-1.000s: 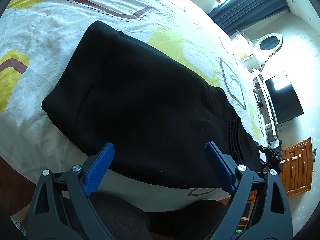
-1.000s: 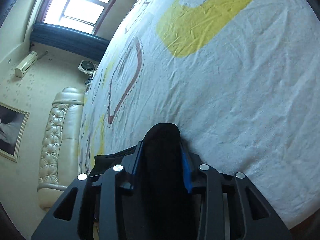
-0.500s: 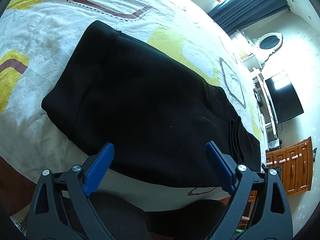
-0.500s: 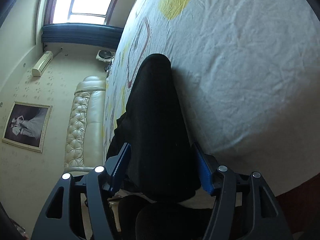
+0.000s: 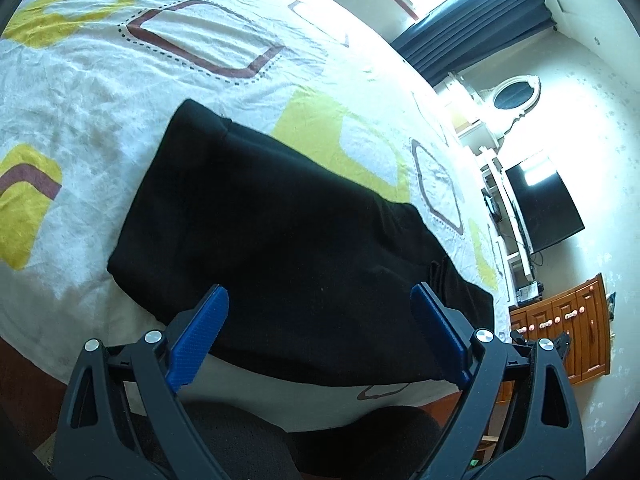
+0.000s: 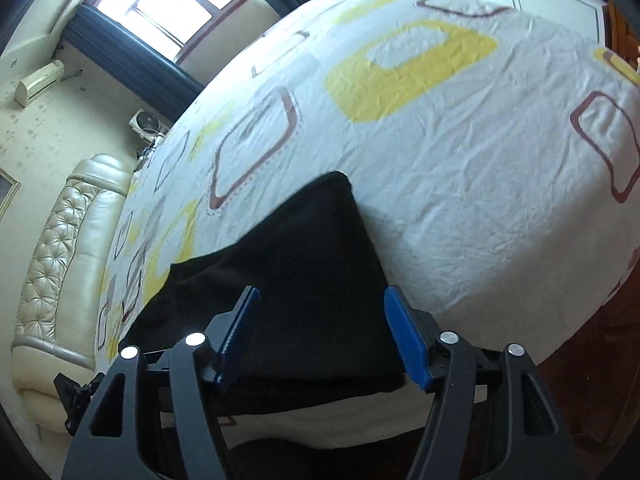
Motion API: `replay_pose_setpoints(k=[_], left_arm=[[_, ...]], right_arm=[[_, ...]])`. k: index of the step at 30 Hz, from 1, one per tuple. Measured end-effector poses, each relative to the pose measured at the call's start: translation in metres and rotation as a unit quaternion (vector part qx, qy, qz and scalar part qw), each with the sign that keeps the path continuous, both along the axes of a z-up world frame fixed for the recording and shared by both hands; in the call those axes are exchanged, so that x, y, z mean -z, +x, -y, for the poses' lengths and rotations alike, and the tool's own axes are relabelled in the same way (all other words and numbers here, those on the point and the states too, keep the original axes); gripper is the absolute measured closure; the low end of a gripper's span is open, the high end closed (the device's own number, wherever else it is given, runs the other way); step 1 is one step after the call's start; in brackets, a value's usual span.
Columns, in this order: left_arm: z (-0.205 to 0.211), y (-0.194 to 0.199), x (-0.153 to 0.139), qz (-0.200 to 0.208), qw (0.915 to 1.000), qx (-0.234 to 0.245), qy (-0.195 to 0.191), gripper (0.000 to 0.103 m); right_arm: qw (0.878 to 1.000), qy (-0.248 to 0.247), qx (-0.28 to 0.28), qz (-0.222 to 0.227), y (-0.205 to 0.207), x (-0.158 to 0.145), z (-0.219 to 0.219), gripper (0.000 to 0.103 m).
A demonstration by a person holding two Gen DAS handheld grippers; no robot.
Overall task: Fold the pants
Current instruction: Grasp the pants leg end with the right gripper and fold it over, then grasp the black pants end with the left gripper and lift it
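The black pants [image 5: 280, 220] lie folded in a flat rectangle on the bed, near its front edge. In the right wrist view the pants [image 6: 304, 264] show the same folded stack from the other end. My left gripper [image 5: 320, 312] is open and empty, held above the near edge of the pants. My right gripper [image 6: 322, 320] is open and empty, just above the pants' near end, not touching the cloth.
The bed sheet [image 5: 100, 80] is white with yellow and brown shapes. A padded headboard [image 6: 60, 260] stands at the left. A TV [image 5: 544, 208] and a wooden dresser [image 5: 568, 328] stand past the bed's far side. The bed's front edge [image 6: 520, 340] drops to a dark floor.
My right gripper let go of the pants, opened wide and pulled back and up. My left gripper drew back slightly and stayed open.
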State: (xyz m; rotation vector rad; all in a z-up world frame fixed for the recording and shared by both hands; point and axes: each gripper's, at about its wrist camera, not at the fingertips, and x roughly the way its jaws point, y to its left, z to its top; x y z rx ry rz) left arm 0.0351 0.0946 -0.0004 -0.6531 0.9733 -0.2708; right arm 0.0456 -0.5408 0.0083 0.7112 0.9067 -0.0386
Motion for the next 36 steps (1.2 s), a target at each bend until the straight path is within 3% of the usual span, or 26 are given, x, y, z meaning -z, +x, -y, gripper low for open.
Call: replay_pose_setpoints(k=[2,6,12,19,25,26,28,29,31,34,36], left_arm=[[-0.018,0.003,0.000,-0.001,0.9995,-0.009,-0.029,0.011],[-0.061,0.007,0.013,-0.025,0.9956,-0.043,-0.080,0.011],[-0.094,0.012,0.033,-0.045,0.9939,-0.063,-0.078,0.011],[-0.095,0.028,0.053,-0.057,0.9915,-0.039,-0.110,0.011],[-0.089,0.039,0.060,-0.050,0.9935,0.001,-0.102,0.011],[-0.088,0.040,0.059,-0.044,0.9933,0.009,-0.106,0.014],[-0.084,0.041,0.058,-0.043,0.9935,0.020,-0.103,0.043],[-0.082,0.042,0.059,-0.047,0.9943,0.023,-0.093,0.050],[-0.079,0.044,0.063,-0.055,0.9959,0.026,-0.067,0.074],[-0.086,0.044,0.068,-0.064,0.9947,0.015,-0.079,0.089],[-0.092,0.041,0.066,-0.064,0.9925,0.006,-0.104,0.090]], right_arm=[[0.999,-0.001,-0.006,0.034,-0.002,-0.013,-0.026,0.030],[0.996,0.003,-0.070,0.056,0.002,-0.014,-0.084,0.030],[0.986,-0.002,-0.164,0.034,0.013,0.000,-0.152,0.030],[0.987,0.032,-0.156,-0.007,0.008,0.024,-0.151,0.030],[0.987,0.055,-0.146,-0.027,0.007,0.035,-0.149,0.030],[0.987,0.052,-0.147,-0.027,0.007,0.035,-0.150,0.030],[0.987,0.047,-0.151,-0.025,0.007,0.035,-0.153,0.030],[0.987,0.045,-0.154,-0.025,0.006,0.034,-0.155,0.030],[0.986,0.039,-0.162,-0.025,0.006,0.033,-0.160,0.030],[0.984,0.024,-0.173,-0.024,0.006,0.031,-0.167,0.030],[0.984,0.017,-0.178,-0.022,0.006,0.028,-0.170,0.030]])
